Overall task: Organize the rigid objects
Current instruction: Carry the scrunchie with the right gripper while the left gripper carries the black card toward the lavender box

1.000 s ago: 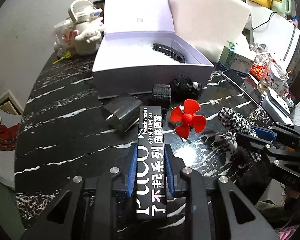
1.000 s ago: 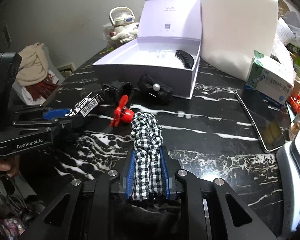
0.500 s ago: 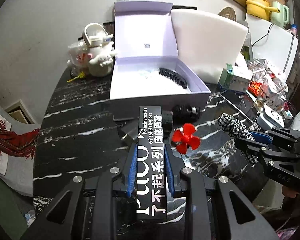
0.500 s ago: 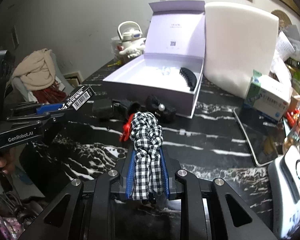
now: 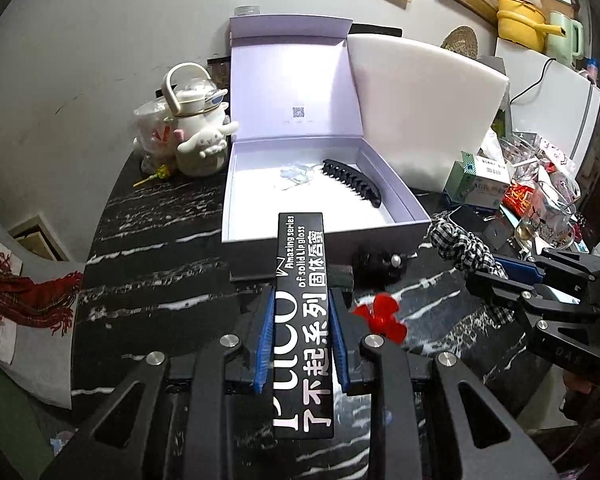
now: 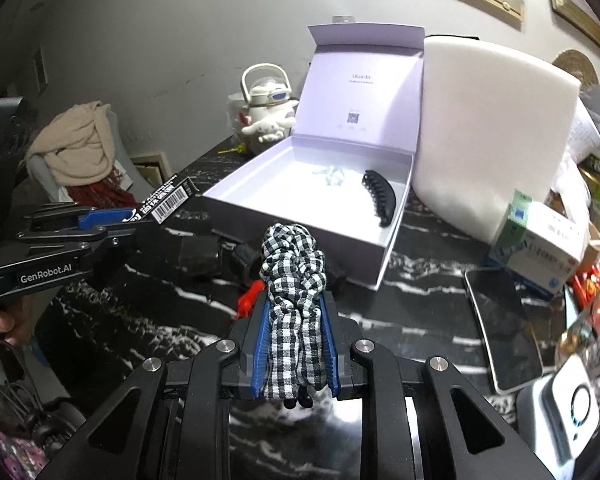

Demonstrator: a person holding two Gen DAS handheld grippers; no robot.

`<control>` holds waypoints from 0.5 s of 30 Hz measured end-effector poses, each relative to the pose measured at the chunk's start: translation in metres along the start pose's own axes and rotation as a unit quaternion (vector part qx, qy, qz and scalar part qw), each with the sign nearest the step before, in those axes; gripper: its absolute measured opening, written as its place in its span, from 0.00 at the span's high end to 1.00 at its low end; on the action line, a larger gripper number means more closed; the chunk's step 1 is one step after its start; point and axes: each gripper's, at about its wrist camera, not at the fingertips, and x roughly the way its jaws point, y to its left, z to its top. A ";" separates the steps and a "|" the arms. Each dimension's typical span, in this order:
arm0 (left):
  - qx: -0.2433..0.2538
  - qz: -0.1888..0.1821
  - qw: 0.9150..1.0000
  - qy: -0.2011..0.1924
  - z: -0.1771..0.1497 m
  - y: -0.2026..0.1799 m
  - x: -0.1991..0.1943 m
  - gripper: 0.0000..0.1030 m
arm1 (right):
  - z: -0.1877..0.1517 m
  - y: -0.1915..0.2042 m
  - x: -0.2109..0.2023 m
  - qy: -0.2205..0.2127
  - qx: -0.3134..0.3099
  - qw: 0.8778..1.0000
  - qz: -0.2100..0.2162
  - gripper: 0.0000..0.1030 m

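My left gripper (image 5: 302, 304) is shut on a long black lip-gloss box (image 5: 302, 280) with white lettering, held above the table and pointing at the open lilac gift box (image 5: 320, 232). My right gripper (image 6: 294, 308) is shut on a black-and-white checked scrunchie (image 6: 292, 264), also raised over the table. Inside the gift box (image 6: 384, 256) lie a black claw hair clip (image 5: 352, 182) and a clear plastic piece (image 5: 296, 172). On the table in front of the box sit a red propeller (image 5: 380, 320) and a black scrunchie with a pearl (image 5: 380, 264).
A white cartoon-dog kettle (image 5: 198, 128) stands left of the box and a white foam slab (image 5: 424, 100) leans to its right. A medicine carton (image 6: 540, 240), a phone (image 6: 504, 328) and glass clutter (image 5: 544, 208) fill the right side. Black charger blocks (image 6: 204, 256) lie by the box front.
Both grippers have risen with their loads, so the table and gift box look lower and farther away. The box's inside has come more into sight.
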 end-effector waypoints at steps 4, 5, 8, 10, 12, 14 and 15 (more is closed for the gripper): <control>0.009 -0.002 1.000 -0.005 0.011 -0.002 0.007 0.75 | 0.011 -0.004 0.005 -0.005 -0.006 1.000 -0.005 0.78; 0.010 -0.004 1.000 -0.005 0.014 -0.002 0.008 0.75 | 0.014 -0.006 0.007 -0.005 -0.008 1.000 -0.007 0.78; 0.018 -0.008 1.000 -0.007 0.024 -0.004 0.015 0.75 | 0.022 -0.008 0.010 -0.007 -0.014 1.000 -0.011 0.78; 0.022 -0.010 1.000 -0.007 0.029 -0.004 0.019 0.75 | 0.027 -0.010 0.013 -0.007 -0.014 1.000 -0.012 0.78; 0.026 -0.014 1.000 -0.008 0.035 -0.005 0.024 0.75 | 0.033 -0.013 0.016 -0.006 -0.015 1.000 -0.015 0.78; 0.030 -0.017 0.999 -0.010 0.041 -0.006 0.027 0.75 | 0.038 -0.015 0.020 -0.007 -0.017 1.000 -0.019 0.78; 0.031 -0.018 0.999 -0.011 0.044 -0.006 0.029 0.75 | 0.040 -0.016 0.021 -0.008 -0.019 1.000 -0.021 0.78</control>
